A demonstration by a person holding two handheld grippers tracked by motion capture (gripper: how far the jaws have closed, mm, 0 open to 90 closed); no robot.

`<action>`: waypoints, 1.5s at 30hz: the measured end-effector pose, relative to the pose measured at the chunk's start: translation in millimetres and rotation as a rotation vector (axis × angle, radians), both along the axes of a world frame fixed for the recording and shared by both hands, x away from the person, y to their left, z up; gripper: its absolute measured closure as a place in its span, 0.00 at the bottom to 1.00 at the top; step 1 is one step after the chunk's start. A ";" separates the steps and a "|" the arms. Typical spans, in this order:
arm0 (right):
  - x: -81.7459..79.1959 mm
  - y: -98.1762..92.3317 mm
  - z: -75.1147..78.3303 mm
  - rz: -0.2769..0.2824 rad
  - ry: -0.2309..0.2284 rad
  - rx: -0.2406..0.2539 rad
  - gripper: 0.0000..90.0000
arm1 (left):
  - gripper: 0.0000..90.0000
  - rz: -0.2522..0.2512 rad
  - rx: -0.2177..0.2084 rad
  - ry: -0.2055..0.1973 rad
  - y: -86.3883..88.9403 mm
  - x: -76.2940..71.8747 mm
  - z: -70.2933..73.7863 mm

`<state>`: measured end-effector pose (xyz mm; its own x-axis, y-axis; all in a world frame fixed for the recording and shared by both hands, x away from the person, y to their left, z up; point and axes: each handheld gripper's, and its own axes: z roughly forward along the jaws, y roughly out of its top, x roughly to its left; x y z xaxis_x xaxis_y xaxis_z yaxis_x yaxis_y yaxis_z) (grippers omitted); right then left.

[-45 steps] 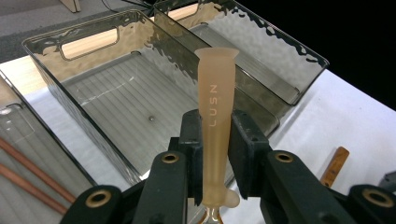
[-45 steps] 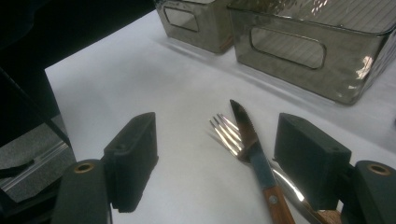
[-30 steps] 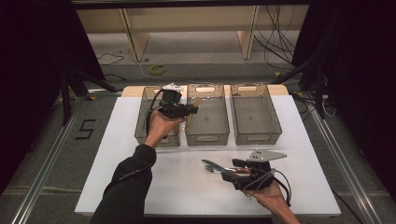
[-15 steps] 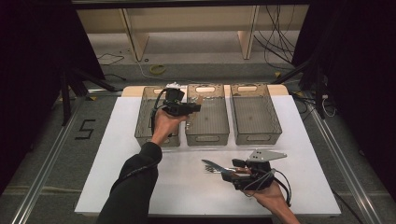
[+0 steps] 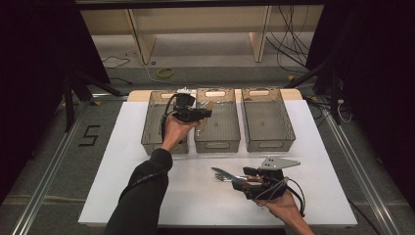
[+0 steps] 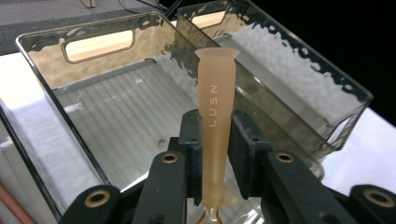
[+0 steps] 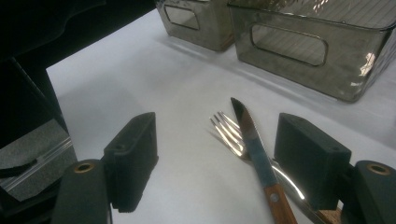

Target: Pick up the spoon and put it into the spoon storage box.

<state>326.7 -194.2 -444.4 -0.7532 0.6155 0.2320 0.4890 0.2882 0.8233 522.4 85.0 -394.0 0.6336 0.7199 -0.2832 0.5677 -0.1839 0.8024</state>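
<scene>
My left gripper [image 5: 203, 113] is shut on a pale tan plastic handle [image 6: 215, 84] marked "LUSN", held above the bins. In the left gripper view [image 6: 217, 126] the handle stands up between the two pads over the clear middle bin [image 6: 116, 116]; its lower end is hidden. My right gripper [image 5: 243, 178] rests low on the white table, open. A wood-handled knife [image 7: 252, 140] and a steel fork [image 7: 229, 133] lie between its wide-set jaws [image 7: 219, 140], touching neither pad. The knife [image 5: 222, 173] points left in the high view.
Three clear grey bins stand in a row at the back of the table: left [image 5: 149, 132], middle [image 5: 218, 142], right [image 5: 266, 137]. The white table top [image 5: 195, 200] ends at a dark floor with rails on both sides. Shelving and cables lie beyond.
My left gripper has drifted slightly right, from over the left bin toward the middle one, still holding the handle. The right gripper, knife and fork have not moved.
</scene>
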 end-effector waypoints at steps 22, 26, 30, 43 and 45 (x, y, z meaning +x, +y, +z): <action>-0.5 -0.5 0.6 -0.001 -0.001 -0.001 0.34 | 0.60 0.022 -0.005 0.029 1.2 -1.2 -4.8; -0.5 -0.4 1.3 -0.001 -0.001 -0.005 0.34 | 0.51 0.001 0.001 0.031 6.8 -8.2 0.7; -0.1 -1.5 1.6 -0.006 -0.005 -0.005 0.34 | 0.45 -0.007 -0.003 0.041 11.0 -15.0 2.1; 5.6 -5.6 6.2 -0.006 0.018 -0.092 0.34 | 0.32 -0.054 -0.061 -0.011 45.8 -71.7 3.8; 5.6 -5.1 6.2 -0.005 0.019 -0.105 0.35 | 0.32 -0.059 -0.065 -0.016 50.2 -79.5 -0.5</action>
<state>332.3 -199.4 -438.2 -0.7465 0.6405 0.1802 0.5055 0.3698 0.7796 442.9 135.2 -394.5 0.6794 0.6615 -0.3175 0.5441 -0.1639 0.8229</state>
